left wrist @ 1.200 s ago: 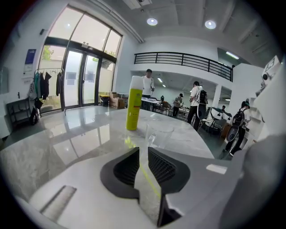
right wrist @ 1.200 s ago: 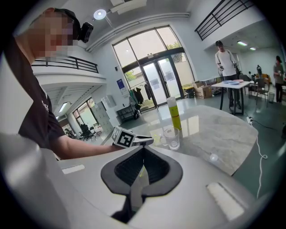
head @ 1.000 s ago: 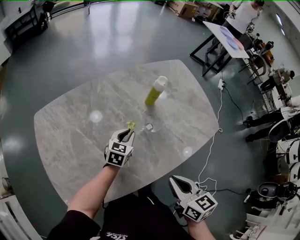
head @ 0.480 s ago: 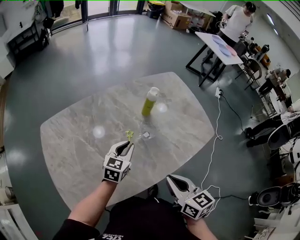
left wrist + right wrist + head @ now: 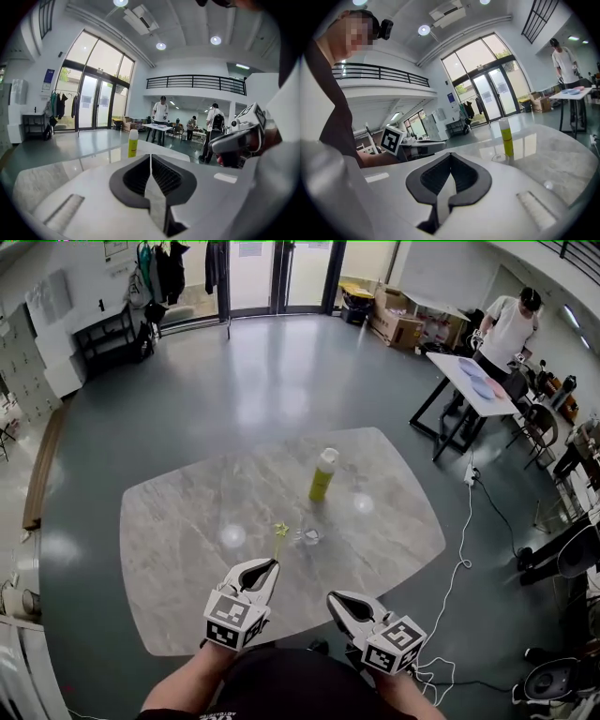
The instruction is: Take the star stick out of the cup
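Note:
The star stick (image 5: 279,532), thin with a yellow-green star, lies on the marble table (image 5: 178,521) just left of the clear cup (image 5: 307,536), outside it. My left gripper (image 5: 271,563) hangs over the table's near edge, its tips a short way behind the stick's lower end. Its jaws are closing and I see nothing between them in the left gripper view (image 5: 150,161). My right gripper (image 5: 336,598) is beside it, off the near edge, shut and empty (image 5: 450,159). The cup (image 5: 502,157) also shows in the right gripper view.
A yellow-green bottle (image 5: 322,474) with a white cap stands upright behind the cup, also seen as the bottle (image 5: 133,143) from the left gripper. A person stands at a work table (image 5: 473,381) far right. A white cable (image 5: 464,521) trails off the table's right side.
My left gripper has drawn back toward me, away from the star stick, which stays beside the cup. The right gripper has come up next to the left one. The head view has tilted up.

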